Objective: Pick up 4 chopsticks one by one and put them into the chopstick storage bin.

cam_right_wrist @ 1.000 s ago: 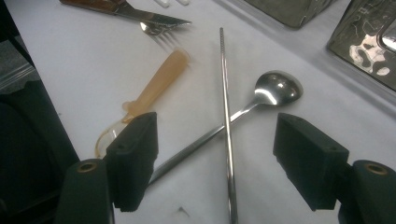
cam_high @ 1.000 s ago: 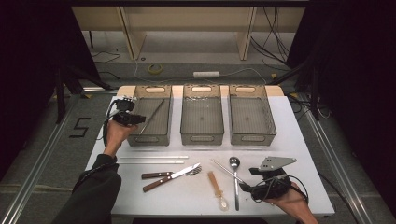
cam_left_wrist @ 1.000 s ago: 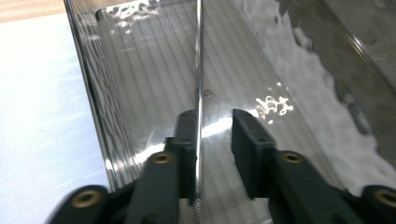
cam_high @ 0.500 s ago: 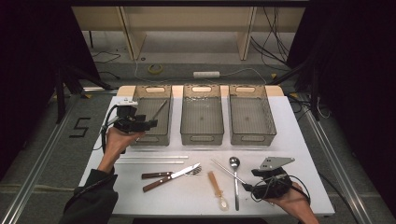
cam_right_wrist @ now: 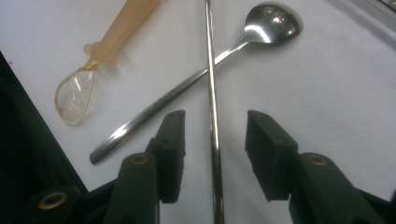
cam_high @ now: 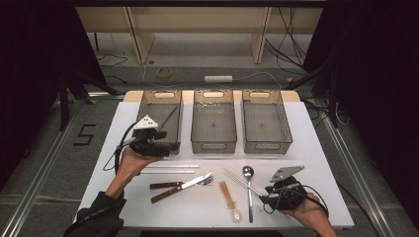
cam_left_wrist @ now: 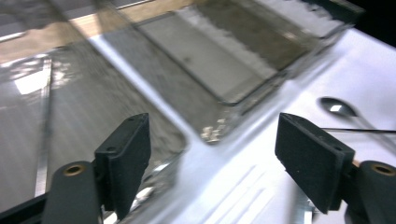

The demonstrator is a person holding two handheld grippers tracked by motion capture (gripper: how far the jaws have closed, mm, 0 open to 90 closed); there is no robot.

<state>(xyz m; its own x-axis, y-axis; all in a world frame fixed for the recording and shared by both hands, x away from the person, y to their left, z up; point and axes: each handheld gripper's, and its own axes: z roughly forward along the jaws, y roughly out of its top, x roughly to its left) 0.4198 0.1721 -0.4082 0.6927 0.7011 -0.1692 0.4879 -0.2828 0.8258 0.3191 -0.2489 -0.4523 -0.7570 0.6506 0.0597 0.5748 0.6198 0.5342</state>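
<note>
Now the right tongs (cam_right_wrist: 212,158) have been closing round a metal rod (cam_right_wrist: 211,93) w/o touching it yet — left tongs (cam_left_wrist: 212,163) just opened wide, empty, by the left bin (cam_high: 159,121).

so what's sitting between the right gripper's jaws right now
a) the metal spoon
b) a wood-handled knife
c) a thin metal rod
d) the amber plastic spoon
c: in the right gripper view the thin metal rod runs up between the right gripper jaws, which stand apart from it; the metal spoon crosses under the rod farther out and the amber plastic spoon lies off to the side.
</note>
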